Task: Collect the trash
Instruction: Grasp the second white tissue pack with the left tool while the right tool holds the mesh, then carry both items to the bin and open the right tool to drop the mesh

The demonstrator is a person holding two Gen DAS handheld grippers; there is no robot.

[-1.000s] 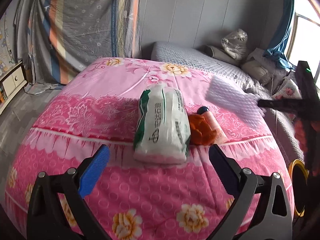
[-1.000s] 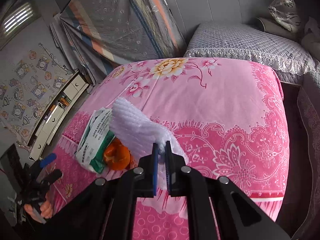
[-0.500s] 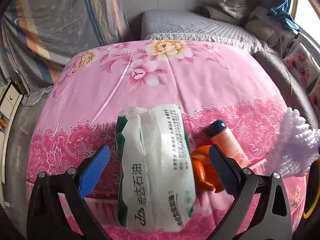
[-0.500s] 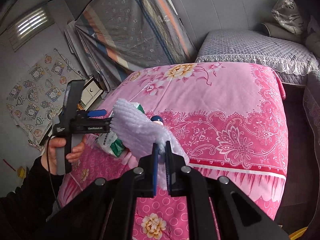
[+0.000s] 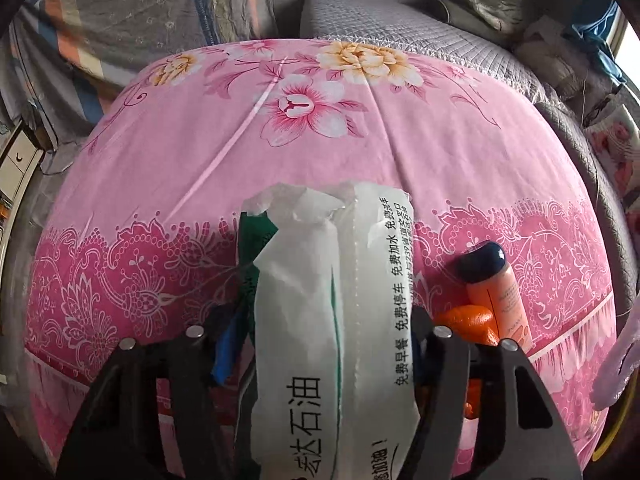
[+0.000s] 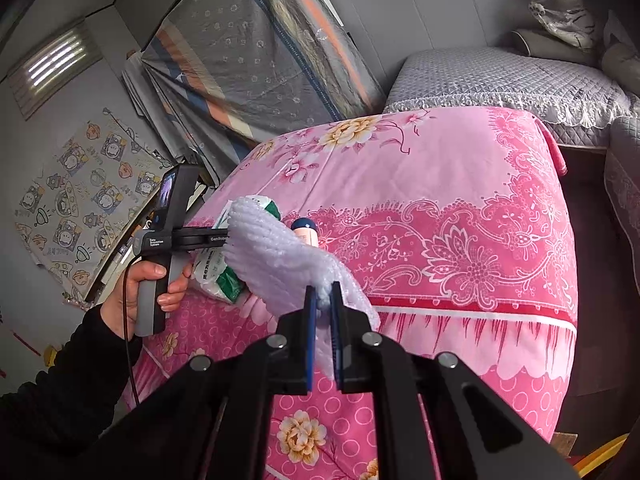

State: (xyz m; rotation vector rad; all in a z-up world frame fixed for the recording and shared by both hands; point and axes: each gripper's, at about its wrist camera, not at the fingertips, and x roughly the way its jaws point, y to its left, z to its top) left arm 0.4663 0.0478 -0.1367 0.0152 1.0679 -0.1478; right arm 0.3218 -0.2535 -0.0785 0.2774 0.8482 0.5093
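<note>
— While the left fingers (image 5: 320,344) close in, where is the pack?
— The tissue pack (image 5: 332,320) lies on the pink quilt (image 5: 380,128), near its front edge, lengthwise toward the camera. The black arms straddle it, one on each side, and the blue pads (image 5: 226,344) sit right against its wrapper; the jaws have just been narrowing with the pack between them. Whether they press it yet I cannot tell.
— What lies beside it?
— Just right of the pack, an orange peel (image 5: 468,320), and touching that a peach tube (image 5: 496,300) with a dark cap, pointing toward the far edge.
— And the right fingers (image 6: 323,312)?
— Closed tight on a piece of white foam wrap (image 6: 276,256), which sticks up and left out of the pads, above the quilt's front edge.
— Does that view show the other tool?
— Yes. A hand (image 6: 148,284) in a dark sleeve (image 6: 60,380) grips its grey handle at the left, its bar reaching over the pack. The foam hides its tips.
— Anything behind?
— A grey quilted cover (image 6: 500,76) past the quilt's far edge.
</note>
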